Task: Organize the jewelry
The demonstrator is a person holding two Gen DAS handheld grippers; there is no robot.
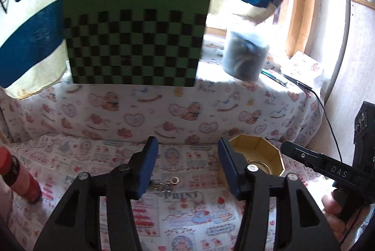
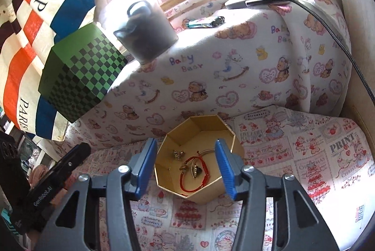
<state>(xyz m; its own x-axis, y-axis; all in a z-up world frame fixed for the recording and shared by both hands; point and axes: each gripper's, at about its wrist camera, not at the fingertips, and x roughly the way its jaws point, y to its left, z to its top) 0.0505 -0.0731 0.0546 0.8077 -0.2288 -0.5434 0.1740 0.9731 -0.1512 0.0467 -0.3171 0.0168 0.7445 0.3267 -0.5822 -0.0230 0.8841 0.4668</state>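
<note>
The printed cloth (image 2: 304, 157) covered the whole surface, with a green checkered board (image 1: 136, 32) propped at 12 o'clock. The gold octagonal box (image 2: 199, 192) sat at roughly 6 o'clock in the right wrist view, holding a red cord bracelet (image 2: 187, 180) and a few charms (image 2: 178, 154). Left gripper (image 1: 185, 171) was spread apart with nothing gripped, a small chain (image 1: 164, 185) lying on the cloth between its blue pads. Right gripper (image 2: 185, 169) was also parted, empty, straddling the box.

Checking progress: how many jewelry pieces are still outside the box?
1 visible: a chain with a ring on the cloth between the left gripper's fingers, left of the box. Others may be hidden behind the fingers.
</note>
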